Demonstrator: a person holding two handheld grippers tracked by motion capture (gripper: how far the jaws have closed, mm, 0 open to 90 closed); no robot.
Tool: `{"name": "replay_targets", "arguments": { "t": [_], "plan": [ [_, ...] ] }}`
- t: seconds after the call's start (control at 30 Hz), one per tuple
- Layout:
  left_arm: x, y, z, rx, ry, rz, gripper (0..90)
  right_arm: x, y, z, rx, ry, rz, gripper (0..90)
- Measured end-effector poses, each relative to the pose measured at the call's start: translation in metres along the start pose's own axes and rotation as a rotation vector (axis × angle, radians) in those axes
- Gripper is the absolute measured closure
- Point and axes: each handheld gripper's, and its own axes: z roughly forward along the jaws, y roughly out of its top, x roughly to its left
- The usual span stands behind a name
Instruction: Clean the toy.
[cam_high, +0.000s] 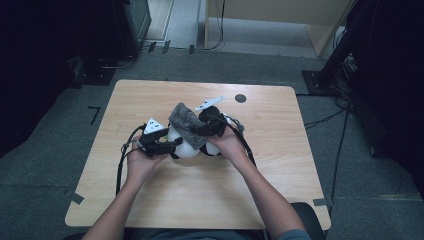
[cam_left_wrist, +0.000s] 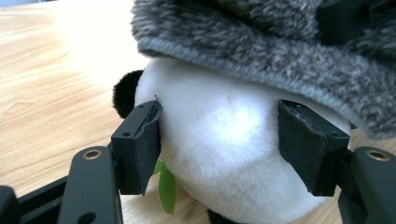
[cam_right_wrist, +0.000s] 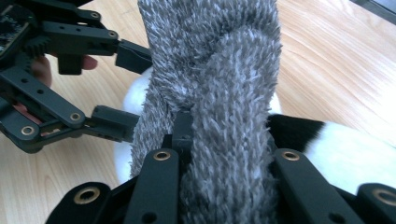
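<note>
Light wood bench (cam_high: 150, 100), seen from above; person seated at the near edge, both forearms reaching in toward the middle.

Plush panda (cam_high: 186, 146) sits near the bench centre, white body with black patches. In the left gripper view its white round part (cam_left_wrist: 224, 149) is close in front, a black ear (cam_left_wrist: 125, 91) at the left, a small green leaf (cam_left_wrist: 166, 186) under it against the wood.

Grey furry cloth (cam_high: 186, 122) lies draped over the top of the panda, running from far-left down toward the near-right. Its hemmed edge (cam_left_wrist: 243, 60) crosses just above the white fur.

Left tool (cam_high: 174, 144), in the left hand (cam_high: 142, 161), comes in from the left. Its jaws stand spread on either side of the white body, both pads touching the fur; left pad (cam_left_wrist: 140, 144), right pad (cam_left_wrist: 310, 144). The fur does not look squeezed; whether it is truly gripped I cannot tell.

Right tool (cam_high: 207, 127), in the right hand (cam_high: 227, 142), sits over the panda's right side. In the right gripper view its jaws are pressed in on a bunched fold of the grey cloth (cam_right_wrist: 224, 107), pinching it between them. Left tool (cam_right_wrist: 126, 88) shows beyond, at the left of that view.

Dark round mark (cam_high: 240, 98) on the far part of the bench, well apart from the panda.
</note>
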Motion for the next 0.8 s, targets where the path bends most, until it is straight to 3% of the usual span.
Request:
{"name": "replay_targets", "arguments": {
  "t": [0.13, 0.33, 0.8],
  "plan": [
    [0.0, 0.001, 0.001, -0.005, 0.001, 0.011, 32.4, -0.006, -0.003, -0.009, -0.004, -0.042, -0.001, 72.6],
    [-0.001, 0.002, 0.002, -0.014, 0.007, 0.031, 32.5, -0.015, -0.01, -0.022, -0.021, -0.066, 0.033, 72.4],
    [0.0, 0.003, 0.002, -0.021, 0.003, 0.036, 32.8, -0.032, -0.019, -0.048, -0.045, -0.121, 0.073, 72.0]
  ]
}}
